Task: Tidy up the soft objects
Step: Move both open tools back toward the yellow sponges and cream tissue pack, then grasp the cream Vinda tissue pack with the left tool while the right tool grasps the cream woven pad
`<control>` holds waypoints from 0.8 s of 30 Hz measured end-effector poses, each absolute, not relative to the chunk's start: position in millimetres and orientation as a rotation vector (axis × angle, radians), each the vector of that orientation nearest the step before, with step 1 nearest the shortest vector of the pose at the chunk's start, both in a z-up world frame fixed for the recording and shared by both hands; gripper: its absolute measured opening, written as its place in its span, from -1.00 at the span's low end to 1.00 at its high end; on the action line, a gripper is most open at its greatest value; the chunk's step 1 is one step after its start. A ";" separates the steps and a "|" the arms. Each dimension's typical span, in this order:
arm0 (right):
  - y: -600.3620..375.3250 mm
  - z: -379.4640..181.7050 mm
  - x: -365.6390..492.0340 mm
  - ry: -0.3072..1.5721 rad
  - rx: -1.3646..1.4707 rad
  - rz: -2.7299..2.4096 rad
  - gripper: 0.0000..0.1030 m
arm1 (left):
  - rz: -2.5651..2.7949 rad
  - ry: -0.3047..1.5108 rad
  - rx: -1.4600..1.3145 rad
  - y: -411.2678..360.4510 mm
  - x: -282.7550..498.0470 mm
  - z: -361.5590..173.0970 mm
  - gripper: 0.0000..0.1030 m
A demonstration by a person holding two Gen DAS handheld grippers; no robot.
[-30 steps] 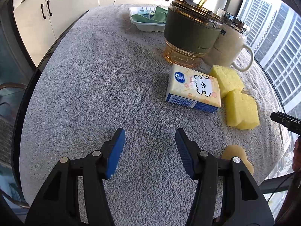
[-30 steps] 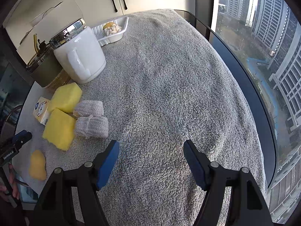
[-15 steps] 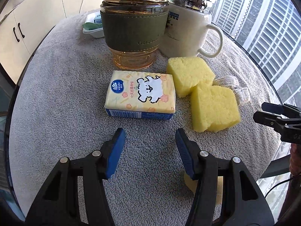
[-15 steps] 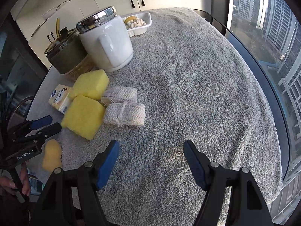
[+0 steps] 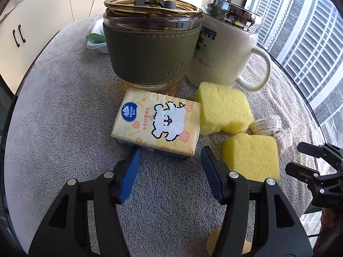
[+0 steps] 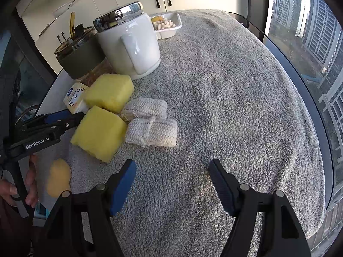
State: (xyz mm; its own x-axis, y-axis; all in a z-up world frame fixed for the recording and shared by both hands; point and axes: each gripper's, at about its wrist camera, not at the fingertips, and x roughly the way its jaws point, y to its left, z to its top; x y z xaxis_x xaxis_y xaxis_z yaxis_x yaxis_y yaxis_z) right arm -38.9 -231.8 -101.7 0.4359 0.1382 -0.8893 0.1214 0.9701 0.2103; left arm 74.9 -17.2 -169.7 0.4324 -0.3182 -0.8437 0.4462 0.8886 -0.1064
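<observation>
You have two yellow sponge blocks (image 5: 223, 111) (image 5: 251, 157) lying flat, one behind the other, on the grey towel. A tissue pack (image 5: 157, 125) printed with a cartoon sheep touches the far block. Two rolled beige knit cloths (image 6: 146, 108) (image 6: 152, 132) lie side by side against the sponges, and a small yellow-orange soft piece (image 6: 57, 177) sits apart at the towel's near edge.

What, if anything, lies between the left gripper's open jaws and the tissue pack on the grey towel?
Nothing visible does. The left gripper is open just short of the tissue pack, with only bare towel between. A yellow sponge sits beside its right finger.
</observation>
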 end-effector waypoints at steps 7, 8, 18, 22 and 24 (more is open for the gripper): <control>-220.8 -104.4 -25.1 1.105 0.184 0.012 0.44 | -0.460 1.038 -0.053 -0.9 83.1 -168.1 0.09; -219.0 -104.6 -22.8 1.104 0.170 0.015 0.44 | -0.458 1.043 -0.066 -0.2 84.9 -167.9 0.09; -204.5 -103.9 -13.3 1.106 0.136 0.037 0.44 | -0.290 0.993 0.141 0.6 95.2 -154.1 0.13; -202.6 -102.3 -15.2 1.104 0.137 0.045 0.44 | -0.134 1.000 0.109 20.4 109.6 -151.2 0.13; -203.1 -103.1 -14.8 1.103 0.144 0.047 0.44 | -0.048 0.993 0.108 35.2 111.4 -149.4 0.12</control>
State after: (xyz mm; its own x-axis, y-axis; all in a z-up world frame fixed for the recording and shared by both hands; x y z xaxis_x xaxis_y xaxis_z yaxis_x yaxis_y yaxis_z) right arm -14.8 -203.1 -103.1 0.4514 0.1091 -0.8856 0.0335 0.9897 0.1391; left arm 111.4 35.2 -149.4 0.5457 0.0093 -0.8379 0.0896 0.9936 0.0694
